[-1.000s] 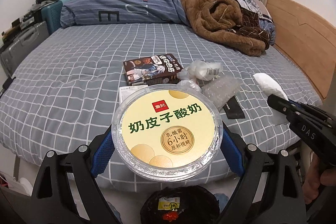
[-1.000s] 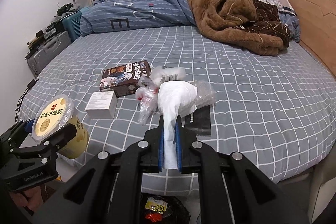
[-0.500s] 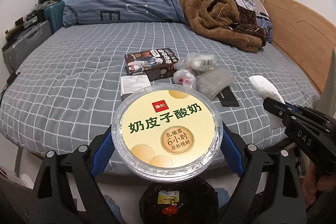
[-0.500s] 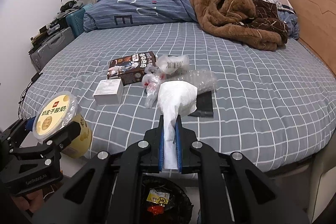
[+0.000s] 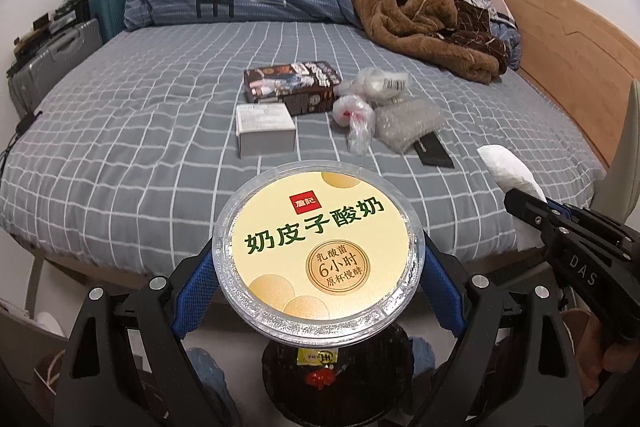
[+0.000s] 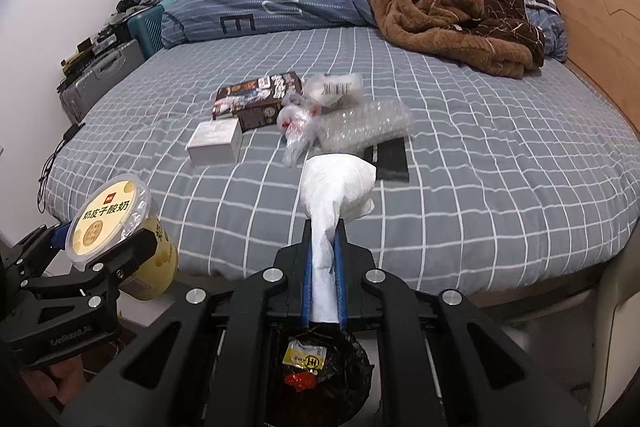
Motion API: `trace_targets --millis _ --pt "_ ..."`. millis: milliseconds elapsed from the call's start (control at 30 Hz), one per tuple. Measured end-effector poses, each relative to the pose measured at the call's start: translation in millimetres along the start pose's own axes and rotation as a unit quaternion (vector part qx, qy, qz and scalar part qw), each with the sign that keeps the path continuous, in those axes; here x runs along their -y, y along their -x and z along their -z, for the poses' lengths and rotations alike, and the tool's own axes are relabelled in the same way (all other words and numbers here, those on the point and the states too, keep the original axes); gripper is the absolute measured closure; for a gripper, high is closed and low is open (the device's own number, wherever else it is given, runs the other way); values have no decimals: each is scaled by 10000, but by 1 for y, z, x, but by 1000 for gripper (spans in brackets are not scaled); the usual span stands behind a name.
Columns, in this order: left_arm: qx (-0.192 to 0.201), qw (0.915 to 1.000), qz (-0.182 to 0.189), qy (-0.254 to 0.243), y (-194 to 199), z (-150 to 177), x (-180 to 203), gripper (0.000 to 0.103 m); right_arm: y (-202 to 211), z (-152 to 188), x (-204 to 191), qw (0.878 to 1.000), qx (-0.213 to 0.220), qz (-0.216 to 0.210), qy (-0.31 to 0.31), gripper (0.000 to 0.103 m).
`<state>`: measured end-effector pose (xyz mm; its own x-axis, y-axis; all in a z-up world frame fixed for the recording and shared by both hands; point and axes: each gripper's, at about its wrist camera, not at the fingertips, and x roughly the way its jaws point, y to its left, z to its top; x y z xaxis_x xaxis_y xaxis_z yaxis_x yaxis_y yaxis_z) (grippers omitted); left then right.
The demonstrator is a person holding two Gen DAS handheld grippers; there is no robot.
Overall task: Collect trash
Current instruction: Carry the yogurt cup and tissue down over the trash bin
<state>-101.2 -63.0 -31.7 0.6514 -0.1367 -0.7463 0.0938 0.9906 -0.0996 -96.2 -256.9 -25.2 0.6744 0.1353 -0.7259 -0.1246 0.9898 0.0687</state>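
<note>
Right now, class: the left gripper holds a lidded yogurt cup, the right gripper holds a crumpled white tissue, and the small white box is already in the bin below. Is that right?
Not quite. The small white box lies on the bed, beside the dark snack box, as the right wrist view shows. The left gripper does hold the yogurt cup, and the right gripper the tissue, above the bin.

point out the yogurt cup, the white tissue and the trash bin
yogurt cup (image 5: 318, 253): left wrist view, middle of its printed lid.
white tissue (image 6: 338, 187): right wrist view, the bunched top above the gripper.
trash bin (image 6: 352, 367): right wrist view, black liner at its right rim.
</note>
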Motion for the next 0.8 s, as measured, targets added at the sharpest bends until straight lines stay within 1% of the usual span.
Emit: trace_targets --millis 367,500,700,800 --pt "-231 9997 -55 52 -1 32 -7 16 -5 35 -5 9996 -290 -3 12 94" --pt "-386 9992 -110 90 -5 50 -13 16 -7 48 -7 9993 -376 -3 31 94" --pt "-589 9980 -165 183 -10 74 -23 16 -18 67 -17 9982 -595 -12 83 94" --pt "-653 9975 -167 202 -15 79 -26 16 -26 74 -21 9974 -707 -31 102 94"
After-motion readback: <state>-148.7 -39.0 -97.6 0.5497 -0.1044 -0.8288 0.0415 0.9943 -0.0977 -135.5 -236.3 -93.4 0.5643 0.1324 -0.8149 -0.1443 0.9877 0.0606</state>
